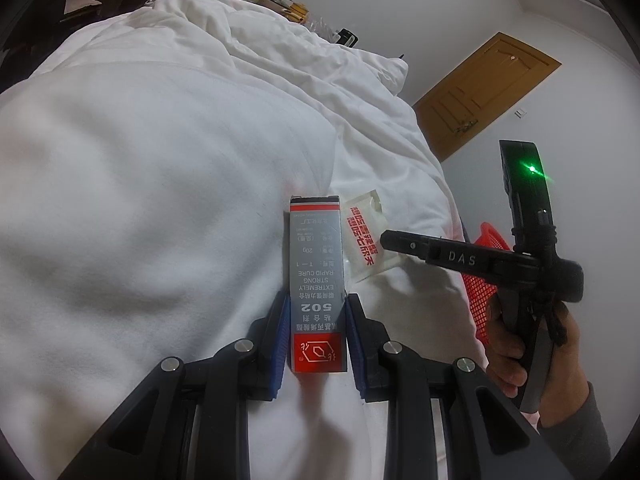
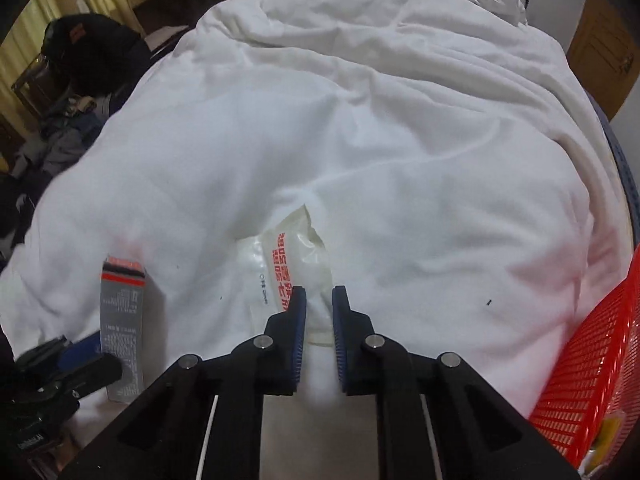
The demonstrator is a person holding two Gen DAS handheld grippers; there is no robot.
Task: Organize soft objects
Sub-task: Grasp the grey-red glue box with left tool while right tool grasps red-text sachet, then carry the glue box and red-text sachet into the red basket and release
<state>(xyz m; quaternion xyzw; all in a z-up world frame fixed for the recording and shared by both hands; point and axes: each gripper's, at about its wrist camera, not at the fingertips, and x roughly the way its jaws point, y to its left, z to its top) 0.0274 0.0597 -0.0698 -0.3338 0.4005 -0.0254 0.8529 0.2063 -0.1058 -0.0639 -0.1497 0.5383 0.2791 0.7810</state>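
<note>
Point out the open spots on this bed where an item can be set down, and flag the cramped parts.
Free: the wide white duvet beyond the plastic packet, and the stretch between the packet and the red basket. In the left view, the duvet left of the 502 glue box is bare too. Crowded: the near edge, where box, packet, left gripper and right gripper cluster.

The support under my tongs is a bed covered by a rumpled white quilt [image 2: 400, 128], creased and heaped toward its far end. Lying flat on it I note a grey and red cardboard glue box [image 1: 318, 280] marked "502", and just beside that a translucent plastic sachet with red lettering [image 2: 296, 256]. A red plastic mesh basket [image 2: 592, 364] sits at the quilt's right edge.
</note>
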